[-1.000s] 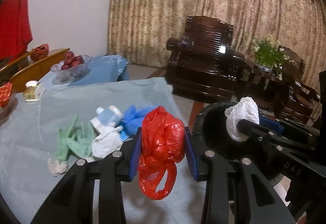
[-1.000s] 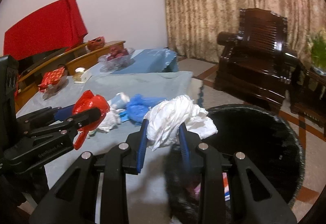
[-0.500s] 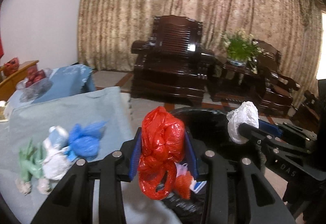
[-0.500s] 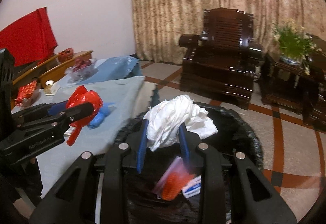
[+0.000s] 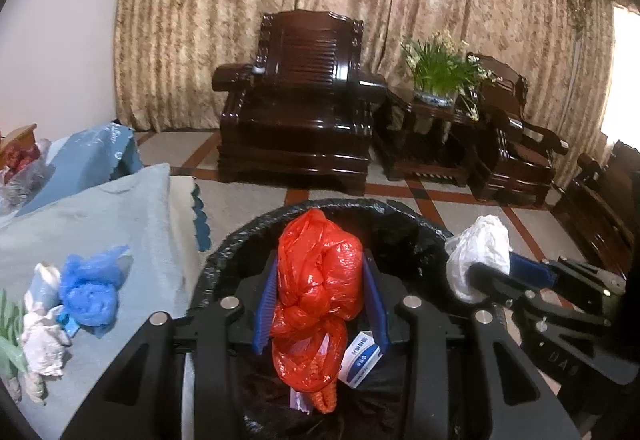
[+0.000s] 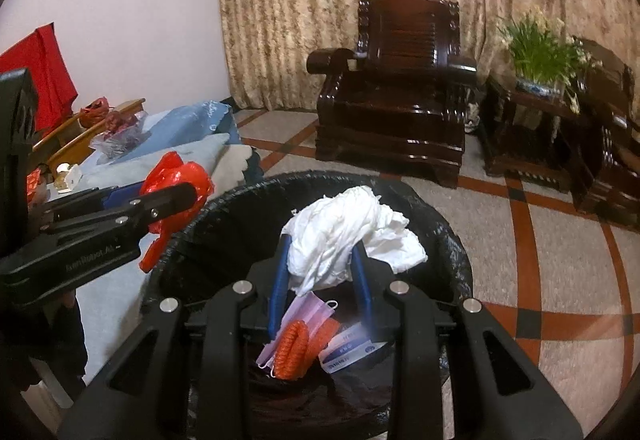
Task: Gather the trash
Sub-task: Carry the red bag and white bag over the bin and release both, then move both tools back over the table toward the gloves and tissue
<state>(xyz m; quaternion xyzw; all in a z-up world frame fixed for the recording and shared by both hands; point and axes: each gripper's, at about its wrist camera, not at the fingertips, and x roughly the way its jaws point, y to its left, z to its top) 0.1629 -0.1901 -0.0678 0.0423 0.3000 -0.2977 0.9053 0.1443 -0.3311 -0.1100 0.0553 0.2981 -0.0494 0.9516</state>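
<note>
My left gripper (image 5: 320, 304) is shut on a crumpled red plastic bag (image 5: 318, 280) and holds it over the black-lined trash bin (image 5: 240, 240). My right gripper (image 6: 320, 272) is shut on a crumpled white bag (image 6: 340, 236), also above the bin (image 6: 452, 240). Inside the bin lie an orange net (image 6: 294, 350), a purple mask (image 6: 304, 316) and a blue-and-white packet (image 6: 348, 350). On the table's blue-grey cloth (image 5: 120, 208) remain a blue bag (image 5: 90, 292), a small bottle (image 5: 42, 284), white scraps (image 5: 42, 344) and green scraps (image 5: 8, 340).
A dark wooden armchair (image 5: 296, 100) stands behind the bin, with a side table holding a potted plant (image 5: 440, 68) and a second chair (image 5: 516, 144) to its right. A bowl of red fruit (image 6: 118, 132) sits at the table's far end. Curtains cover the back wall.
Both grippers have swung right from over the table to above the bin, still gripping the red and white bags. The bin's contents have come into view.
</note>
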